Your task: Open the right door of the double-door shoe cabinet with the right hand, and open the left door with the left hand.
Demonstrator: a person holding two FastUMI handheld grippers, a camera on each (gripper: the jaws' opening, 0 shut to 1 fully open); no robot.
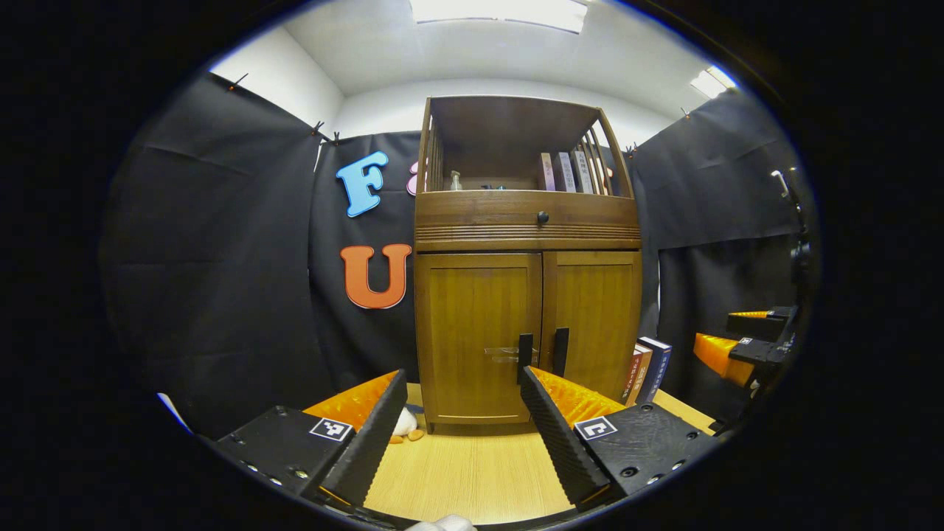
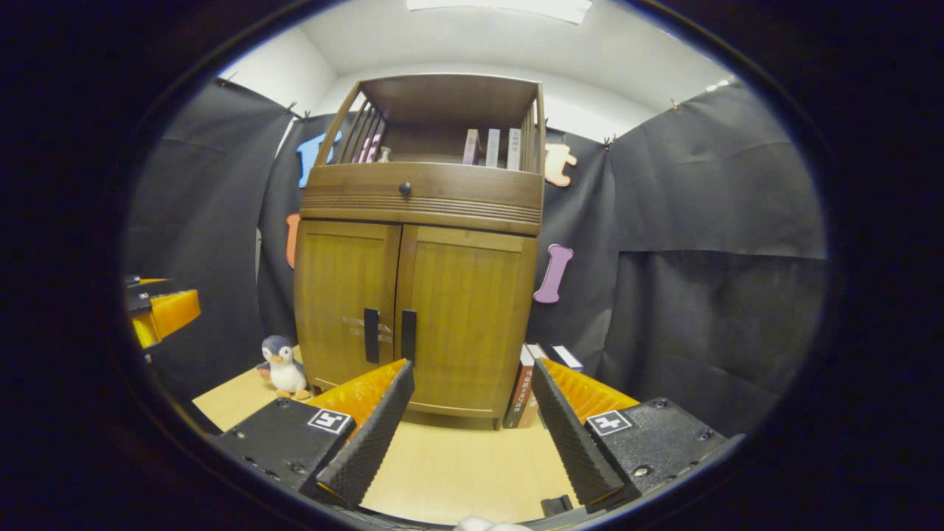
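Observation:
A wooden double-door shoe cabinet (image 1: 527, 332) stands on the table, both doors closed. The left door (image 1: 478, 335) and right door (image 1: 592, 321) carry dark vertical handles (image 1: 525, 348) (image 1: 561, 351) at the centre seam. In the right gripper view the same cabinet (image 2: 417, 310) shows its left door (image 2: 345, 302), right door (image 2: 464, 324) and handles (image 2: 371, 335) (image 2: 408, 335). My left gripper (image 1: 463, 382) is open, some way in front of the left door. My right gripper (image 2: 472, 372) is open, short of the right door. The right gripper (image 1: 745, 343) also appears at the far right of the left gripper view.
A drawer with a round knob (image 1: 543, 217) and an open shelf with books (image 1: 568, 171) top the cabinet. Books (image 1: 647, 369) lean against its right side; a penguin toy (image 2: 280, 365) stands at its left. The light wooden tabletop (image 1: 472, 472) lies before it.

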